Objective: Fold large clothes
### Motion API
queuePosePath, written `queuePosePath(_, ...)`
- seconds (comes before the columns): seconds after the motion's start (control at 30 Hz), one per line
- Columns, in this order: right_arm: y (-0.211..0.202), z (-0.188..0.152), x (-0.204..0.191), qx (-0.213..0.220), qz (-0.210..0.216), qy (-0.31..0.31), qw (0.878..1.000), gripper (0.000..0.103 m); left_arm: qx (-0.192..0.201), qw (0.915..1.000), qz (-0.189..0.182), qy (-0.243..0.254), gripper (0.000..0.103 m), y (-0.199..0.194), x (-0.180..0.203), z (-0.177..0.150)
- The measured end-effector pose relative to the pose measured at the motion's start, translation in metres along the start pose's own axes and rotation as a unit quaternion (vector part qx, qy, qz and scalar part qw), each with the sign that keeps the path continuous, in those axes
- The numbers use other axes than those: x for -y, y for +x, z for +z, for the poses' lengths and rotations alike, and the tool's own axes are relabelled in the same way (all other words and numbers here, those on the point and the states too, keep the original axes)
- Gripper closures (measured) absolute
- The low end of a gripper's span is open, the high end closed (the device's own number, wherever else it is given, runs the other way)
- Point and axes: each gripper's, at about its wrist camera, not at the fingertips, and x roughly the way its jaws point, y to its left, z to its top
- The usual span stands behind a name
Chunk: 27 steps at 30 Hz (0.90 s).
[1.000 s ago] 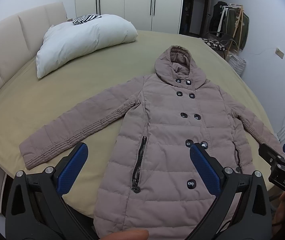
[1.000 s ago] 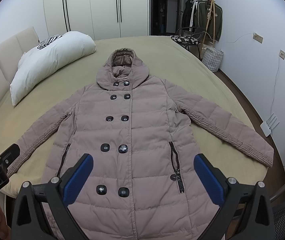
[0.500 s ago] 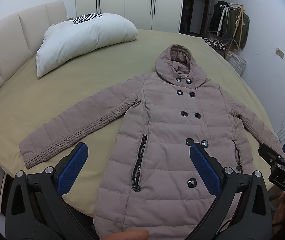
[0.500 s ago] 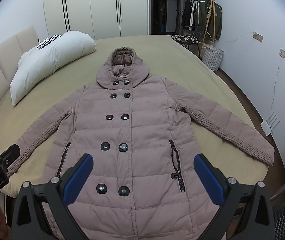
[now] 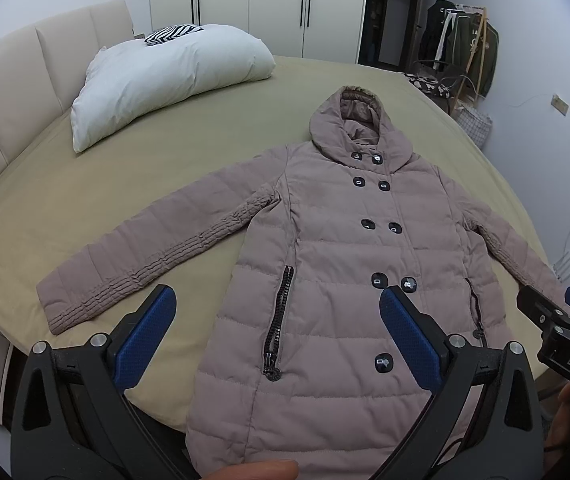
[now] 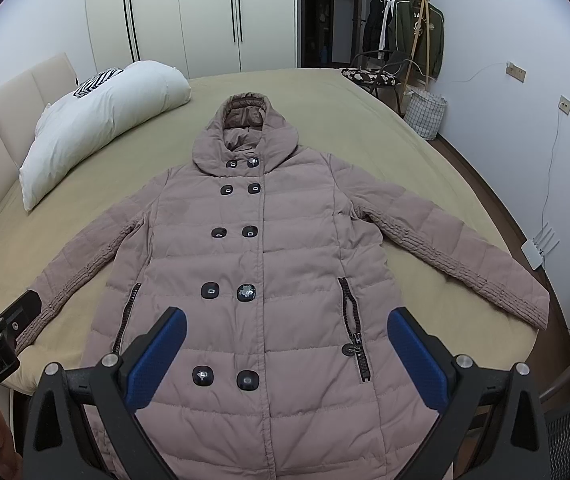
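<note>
Hooded, double-breasted mauve puffer coat (image 5: 349, 264) (image 6: 261, 264), buttoned, lying flat and face-up on the bed, sleeves spread outward, hood toward the far end.

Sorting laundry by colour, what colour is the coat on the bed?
Dusty pink coat with black buttons, clearest in the right wrist view.
</note>
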Motion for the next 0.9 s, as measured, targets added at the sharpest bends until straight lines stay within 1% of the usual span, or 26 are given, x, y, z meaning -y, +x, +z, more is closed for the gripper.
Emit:
queuePosePath(0.4, 0.0025, 0.0000, 0.0000, -0.001, 0.000, 0.000, 1.000, 0.000, -0.001, 1.0000, 0.000, 0.000, 0.000, 0.0001, -0.0001, -0.0034)
queuePosePath(0.47, 0.0020, -0.0071, -0.0012, -0.001, 0.001, -0.001, 1.000, 0.000, -0.001, 1.0000, 0.000, -0.001, 0.000, 0.0001, -0.0001, -0.0031)
queuePosePath(0.9, 0.0043, -0.0055, -0.0012, -0.003, 0.000, -0.001, 1.000, 0.000, -0.003, 1.0000, 0.000, -0.001, 0.000, 0.0009, -0.0001, -0.0038)
